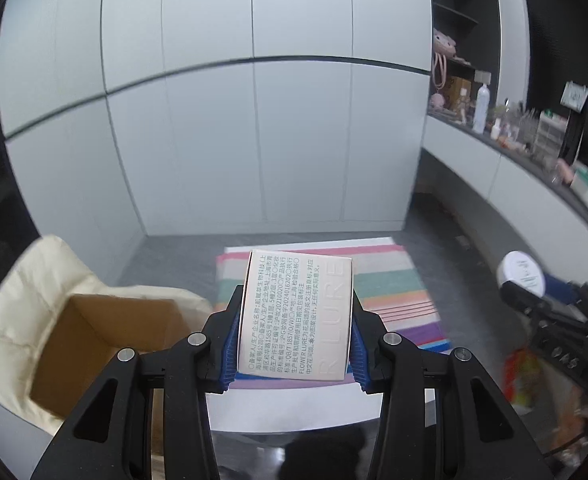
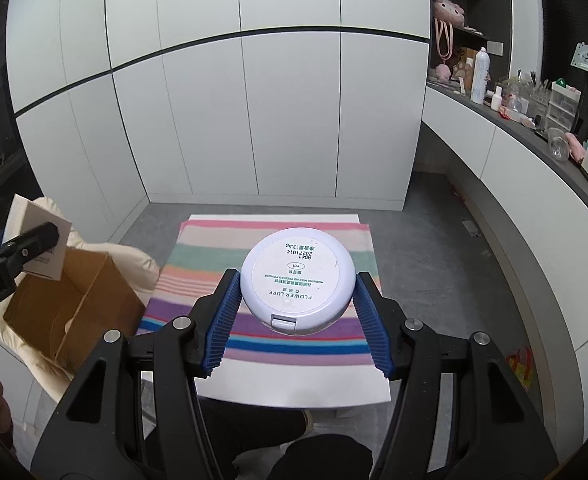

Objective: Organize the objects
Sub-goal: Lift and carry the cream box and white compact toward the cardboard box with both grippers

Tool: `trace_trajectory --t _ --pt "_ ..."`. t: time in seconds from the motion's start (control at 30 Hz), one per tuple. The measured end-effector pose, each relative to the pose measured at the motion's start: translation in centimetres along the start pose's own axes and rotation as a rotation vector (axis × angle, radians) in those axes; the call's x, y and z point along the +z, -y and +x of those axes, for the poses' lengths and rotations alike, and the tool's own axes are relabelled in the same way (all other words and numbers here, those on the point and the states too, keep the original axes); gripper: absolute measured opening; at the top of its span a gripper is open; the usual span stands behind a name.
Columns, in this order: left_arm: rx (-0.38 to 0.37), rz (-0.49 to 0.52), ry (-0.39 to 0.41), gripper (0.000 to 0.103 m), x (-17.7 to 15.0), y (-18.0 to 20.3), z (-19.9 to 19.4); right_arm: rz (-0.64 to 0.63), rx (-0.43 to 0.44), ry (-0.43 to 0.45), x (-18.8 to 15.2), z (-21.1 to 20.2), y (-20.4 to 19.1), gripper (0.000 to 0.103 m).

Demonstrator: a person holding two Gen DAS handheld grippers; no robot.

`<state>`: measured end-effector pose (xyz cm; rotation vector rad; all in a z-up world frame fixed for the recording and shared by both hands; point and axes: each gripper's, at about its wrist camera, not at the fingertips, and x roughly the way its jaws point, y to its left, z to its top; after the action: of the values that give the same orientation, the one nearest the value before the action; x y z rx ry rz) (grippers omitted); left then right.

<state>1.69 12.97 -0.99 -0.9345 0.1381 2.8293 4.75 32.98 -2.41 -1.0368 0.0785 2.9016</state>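
White carton (image 1: 297, 316): left gripper (image 1: 296, 320) pinching it; heading for cardboard box (image 1: 93, 344) at 9 o'clock
Compact (image 2: 297, 276): right gripper (image 2: 297, 292) squeezing its rim; keeping level

My left black two-finger gripper (image 1: 297, 320) is clamped, both blue ribbed pads (image 1: 233, 344) pressed flat against what it holds, raised and level. My right black two-finger gripper (image 2: 297, 296) is closed wider, blue ribbed pads (image 2: 221, 320) splayed outward, contact near their tips only.
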Motion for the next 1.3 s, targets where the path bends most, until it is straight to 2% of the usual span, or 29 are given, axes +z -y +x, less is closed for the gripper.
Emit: trace_trajectory --t 0.23,0.63,0.93,1.3 --pt "0.026 0.041 -0.027 0.045 -3.8 -0.4 -1.3 0.011 0.014 -0.019 -3.4 -2.2 0.0 0.060" --pt "-0.008 0.037 -0.100 0.045 -8.0 -0.7 -4.0 0.029 0.039 -0.055 -7.6 -6.3 0.2 0.060" --pt "-0.003 0.036 -0.120 0.045 -9.5 -1.4 -4.8 0.026 0.031 -0.073 -8.9 -7.7 0.1 0.060" --pt "-0.001 0.005 -0.160 0.045 -10.2 -3.5 -3.6 0.011 0.043 -0.116 -9.1 -6.1 -1.0 0.060"
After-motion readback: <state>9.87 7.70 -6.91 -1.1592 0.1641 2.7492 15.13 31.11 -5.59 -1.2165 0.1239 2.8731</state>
